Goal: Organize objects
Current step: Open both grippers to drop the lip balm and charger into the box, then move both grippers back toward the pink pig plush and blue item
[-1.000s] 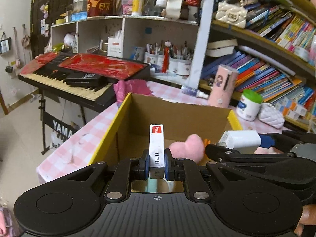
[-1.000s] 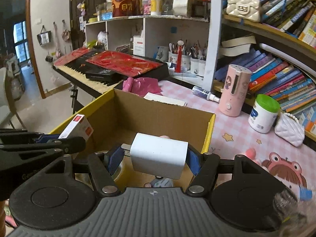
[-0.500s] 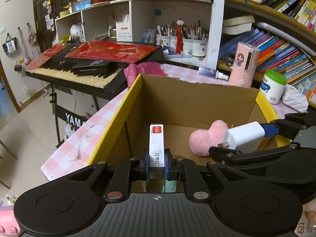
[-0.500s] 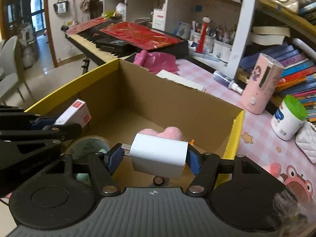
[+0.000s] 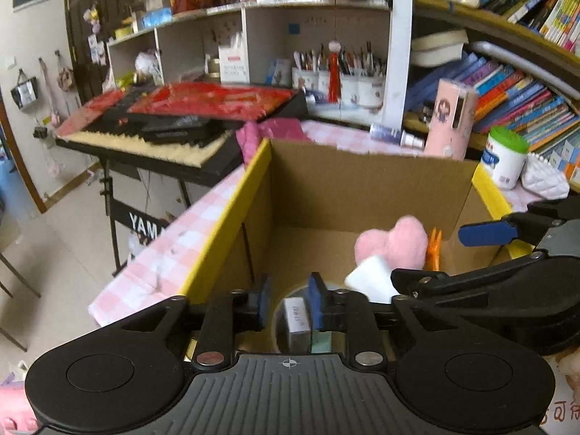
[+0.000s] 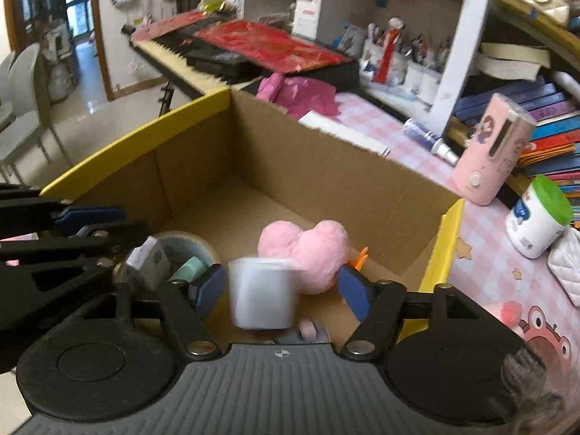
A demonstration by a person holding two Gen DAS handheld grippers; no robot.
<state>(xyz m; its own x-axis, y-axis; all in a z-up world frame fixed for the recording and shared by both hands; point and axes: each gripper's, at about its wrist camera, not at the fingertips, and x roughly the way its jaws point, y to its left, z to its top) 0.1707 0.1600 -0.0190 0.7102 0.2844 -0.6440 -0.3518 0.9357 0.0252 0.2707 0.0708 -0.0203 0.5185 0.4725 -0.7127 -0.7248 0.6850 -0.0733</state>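
An open cardboard box (image 5: pixel 362 177) with yellow rim tape stands on the pink checked table; it also shows in the right wrist view (image 6: pixel 326 166). My left gripper (image 5: pixel 289 302) is open over the box; the small white staple box (image 5: pixel 297 320) lies below it on a tape roll (image 6: pixel 181 243), also in the right wrist view (image 6: pixel 148 261). My right gripper (image 6: pixel 281 288) is open; the white charger (image 6: pixel 262 293) is blurred between its jaws, loose, also in the left wrist view (image 5: pixel 369 279). A pink plush heart (image 6: pixel 308 250) lies inside the box.
A pink dispenser (image 6: pixel 496 148), a green-lidded jar (image 6: pixel 540 217) and a white quilted purse (image 6: pixel 569 264) stand right of the box. A keyboard (image 5: pixel 174 123) with red cloth is behind left, pink cloth (image 6: pixel 297 90) beside it. Bookshelves fill the back.
Both grippers opened over the box. The staple box dropped from the left gripper onto the tape roll. The charger left the right gripper's grip and is falling into the box.
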